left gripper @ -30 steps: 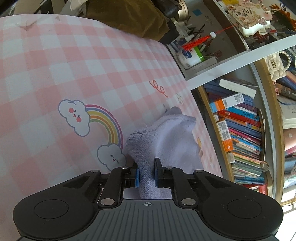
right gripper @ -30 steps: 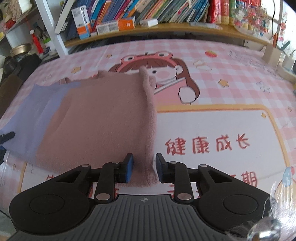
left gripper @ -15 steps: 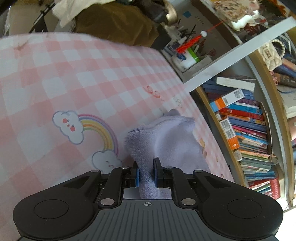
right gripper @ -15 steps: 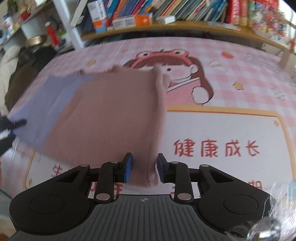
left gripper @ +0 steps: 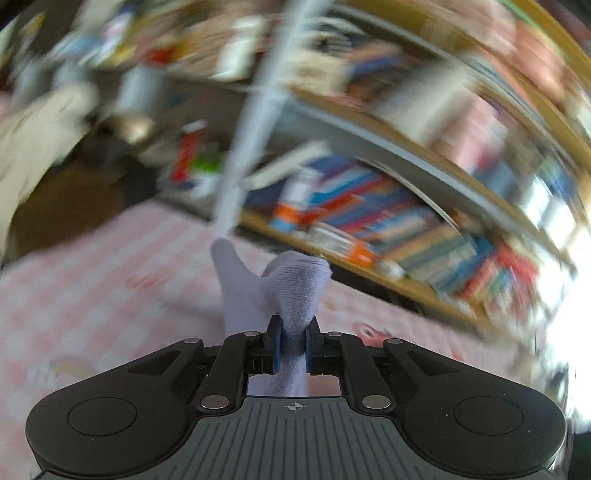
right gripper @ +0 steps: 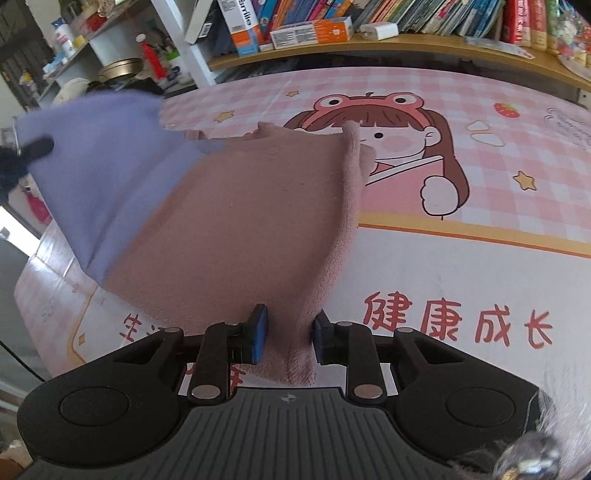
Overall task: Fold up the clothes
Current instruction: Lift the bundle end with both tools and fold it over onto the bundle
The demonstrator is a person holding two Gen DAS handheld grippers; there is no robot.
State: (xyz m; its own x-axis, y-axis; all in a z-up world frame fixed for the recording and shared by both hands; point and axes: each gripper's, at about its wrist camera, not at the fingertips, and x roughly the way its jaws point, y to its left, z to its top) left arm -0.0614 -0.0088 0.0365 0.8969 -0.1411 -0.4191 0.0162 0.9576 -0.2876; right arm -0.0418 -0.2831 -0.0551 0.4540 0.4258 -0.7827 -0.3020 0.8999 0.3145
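The garment (right gripper: 207,229) stretches toward ten o'clock from the right gripper (right gripper: 288,332), which pinches its pink corner; the left gripper (left gripper: 293,345) clamps the lilac end.

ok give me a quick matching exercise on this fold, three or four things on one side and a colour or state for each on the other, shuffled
Things:
1. left gripper
2. right gripper
3. cartoon girl print
4. orange box

States:
A. lies on the wooden shelf
B. on the table mat, partly covered by cloth
C. fingers closed on the lilac end of the cloth
D. fingers around the dusty pink end of the cloth

Pairs: 1-C, 2-D, 3-B, 4-A
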